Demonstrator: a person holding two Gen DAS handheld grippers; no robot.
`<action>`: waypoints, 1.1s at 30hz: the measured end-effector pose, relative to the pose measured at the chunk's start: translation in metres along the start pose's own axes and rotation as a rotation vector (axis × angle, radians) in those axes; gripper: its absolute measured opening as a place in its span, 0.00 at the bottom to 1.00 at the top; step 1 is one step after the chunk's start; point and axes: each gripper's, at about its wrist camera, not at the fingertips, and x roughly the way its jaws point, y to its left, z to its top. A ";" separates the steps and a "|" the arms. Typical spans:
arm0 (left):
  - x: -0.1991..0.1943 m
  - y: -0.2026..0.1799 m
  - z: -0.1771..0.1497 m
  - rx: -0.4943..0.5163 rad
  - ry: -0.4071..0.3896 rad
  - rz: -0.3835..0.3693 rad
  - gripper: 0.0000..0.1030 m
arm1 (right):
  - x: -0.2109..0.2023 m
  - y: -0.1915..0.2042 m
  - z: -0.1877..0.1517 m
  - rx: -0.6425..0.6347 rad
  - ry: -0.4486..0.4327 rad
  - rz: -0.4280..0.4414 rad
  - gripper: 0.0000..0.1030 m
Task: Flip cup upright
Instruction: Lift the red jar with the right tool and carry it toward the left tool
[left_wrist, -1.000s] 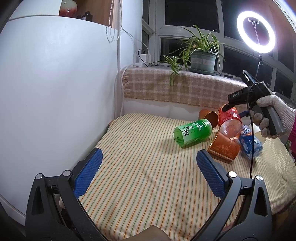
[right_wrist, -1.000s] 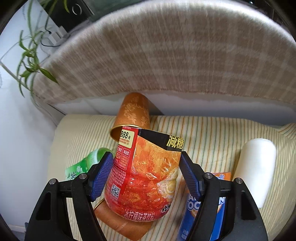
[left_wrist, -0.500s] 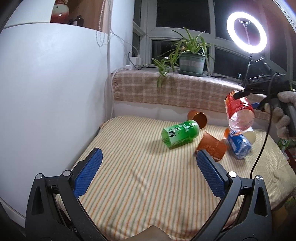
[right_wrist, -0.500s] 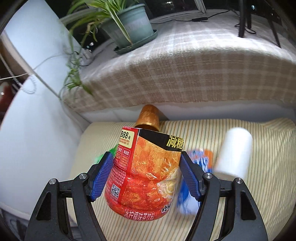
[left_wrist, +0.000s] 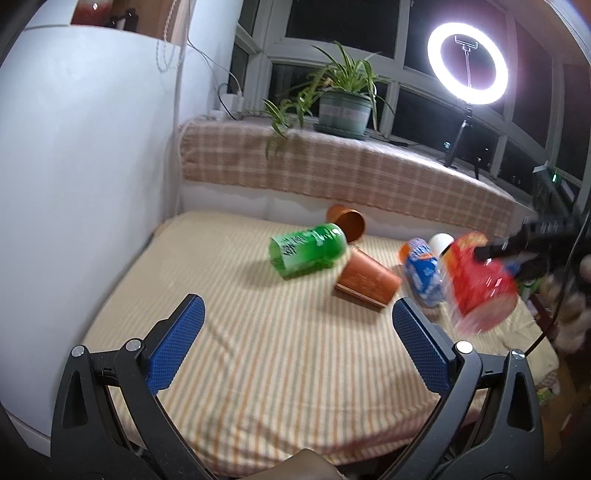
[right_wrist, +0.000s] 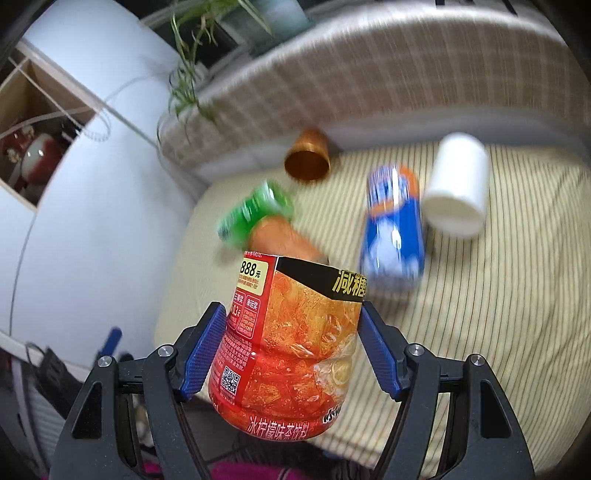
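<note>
Potted plant (left_wrist: 343, 107) on sill, ring light (left_wrist: 467, 61) lit

Motion smears the red cup (left_wrist: 480, 280) beside the blue cup (left_wrist: 423, 271). From the right wrist, the red cup (right_wrist: 291, 343) hides the orange cup's (right_wrist: 282, 236) lower end; the green cup (right_wrist: 255, 210) is blurred.

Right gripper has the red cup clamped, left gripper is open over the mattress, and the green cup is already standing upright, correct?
Not quite: the green cup lies on its side, as the left wrist view shows. The rest holds: the right gripper clamps the red cup, and the left gripper is open over the mattress.
</note>
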 end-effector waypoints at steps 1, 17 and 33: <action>0.001 -0.002 -0.001 -0.001 0.009 -0.010 1.00 | 0.006 -0.003 -0.007 0.001 0.015 -0.005 0.70; 0.000 -0.020 -0.011 0.015 0.089 -0.059 1.00 | 0.062 -0.017 -0.034 -0.007 0.059 -0.095 0.73; 0.021 -0.042 -0.002 0.036 0.146 -0.140 1.00 | 0.013 -0.011 -0.060 -0.104 -0.176 -0.200 0.75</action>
